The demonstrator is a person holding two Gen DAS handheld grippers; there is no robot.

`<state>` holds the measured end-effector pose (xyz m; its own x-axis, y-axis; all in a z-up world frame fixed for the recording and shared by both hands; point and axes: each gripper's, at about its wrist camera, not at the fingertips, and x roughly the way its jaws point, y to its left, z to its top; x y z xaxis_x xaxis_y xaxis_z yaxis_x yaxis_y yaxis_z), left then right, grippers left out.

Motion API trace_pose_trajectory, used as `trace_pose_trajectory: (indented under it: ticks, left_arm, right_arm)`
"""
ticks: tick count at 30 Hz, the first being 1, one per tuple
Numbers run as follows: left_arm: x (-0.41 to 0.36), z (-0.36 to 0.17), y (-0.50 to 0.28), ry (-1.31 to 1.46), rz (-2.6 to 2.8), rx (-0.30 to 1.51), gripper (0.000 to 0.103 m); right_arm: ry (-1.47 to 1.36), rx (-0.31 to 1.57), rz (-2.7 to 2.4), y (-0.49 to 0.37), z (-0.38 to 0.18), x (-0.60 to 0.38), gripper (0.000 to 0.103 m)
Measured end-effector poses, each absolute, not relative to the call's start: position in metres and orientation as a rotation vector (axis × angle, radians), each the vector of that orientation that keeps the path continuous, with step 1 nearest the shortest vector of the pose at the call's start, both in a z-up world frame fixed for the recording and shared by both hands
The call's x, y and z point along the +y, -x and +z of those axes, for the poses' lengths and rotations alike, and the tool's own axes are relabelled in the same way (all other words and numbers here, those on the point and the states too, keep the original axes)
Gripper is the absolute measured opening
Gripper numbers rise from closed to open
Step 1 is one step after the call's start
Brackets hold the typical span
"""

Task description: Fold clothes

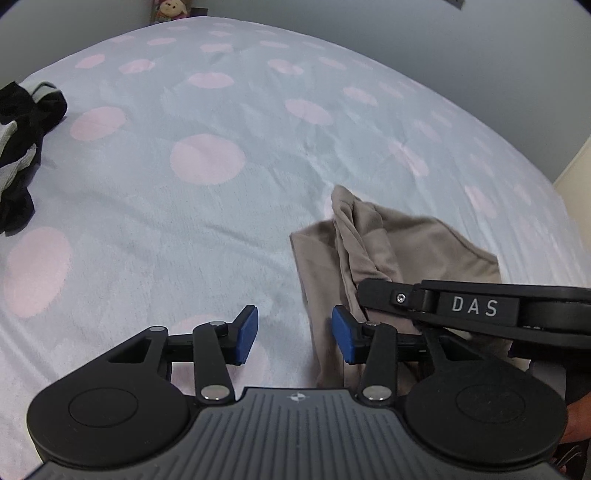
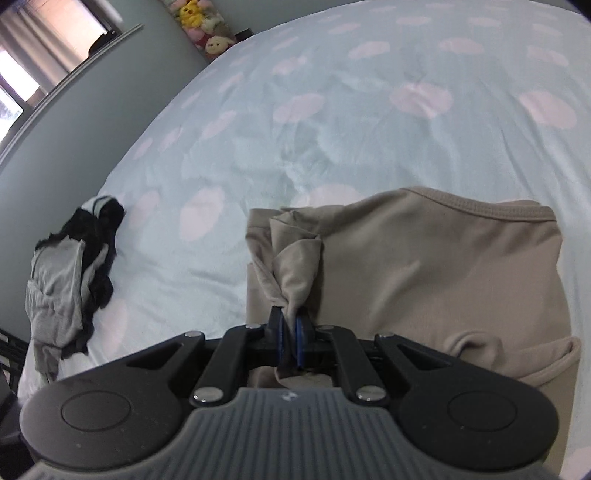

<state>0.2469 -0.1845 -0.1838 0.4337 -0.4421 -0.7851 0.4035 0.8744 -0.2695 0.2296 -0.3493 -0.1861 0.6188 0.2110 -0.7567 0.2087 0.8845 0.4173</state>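
Right gripper [image 2: 290, 341] pinches a bunched fold of the beige garment [image 2: 424, 273], blue pads pressed tight on the cloth. Left gripper [image 1: 294, 334] hangs w/ jaws spread, nothing between, just beside the garment's left edge. Garment lies on the dotted bedspread [image 1: 207, 184]. Well left of it, a black-and-grey clothes pile [image 2: 70, 273]. Farthest off, probably plush toys [image 2: 203, 26], blurred.

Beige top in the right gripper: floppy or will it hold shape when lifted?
Likely floppy: the beige top bunches into soft creases where the right gripper pinches it. Probably light; thin fabric. It may drag on the fleecy bedspread rather than slide.
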Motion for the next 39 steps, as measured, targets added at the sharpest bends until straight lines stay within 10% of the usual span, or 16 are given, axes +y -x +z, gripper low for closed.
trace_pose_trajectory:
  ticks: [26, 39]
  left_arm:
    - [-0.19, -0.157, -0.191, -0.085, -0.597, 0.957, 0.046]
    - [-0.167, -0.17, -0.168, -0.005, -0.607, 1.053, 0.046]
  right_arm:
    - [-0.295, 0.767, -0.088, -0.104, -0.124, -0.373, 0.062]
    - [-0.295, 0.823, -0.127, -0.067, -0.15, -0.38, 0.064]
